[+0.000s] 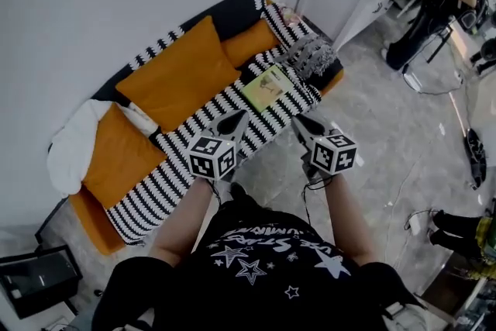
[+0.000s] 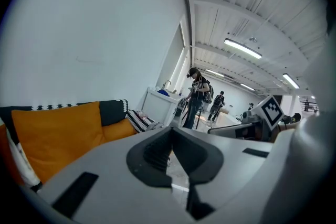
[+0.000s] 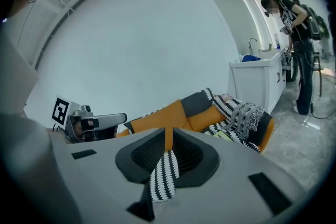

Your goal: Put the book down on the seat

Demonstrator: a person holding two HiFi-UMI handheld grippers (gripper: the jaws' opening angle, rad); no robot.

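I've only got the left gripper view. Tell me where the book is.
Observer: The book lies flat on the striped sofa seat, with no gripper on it.
Operator: Report the right gripper.
Observer: The right gripper has its jaws together, with nothing held.
Operator: Place my left gripper relative to the book.
Observer: In the head view, the left gripper is near the seat's front edge, short of the book and apart from it.
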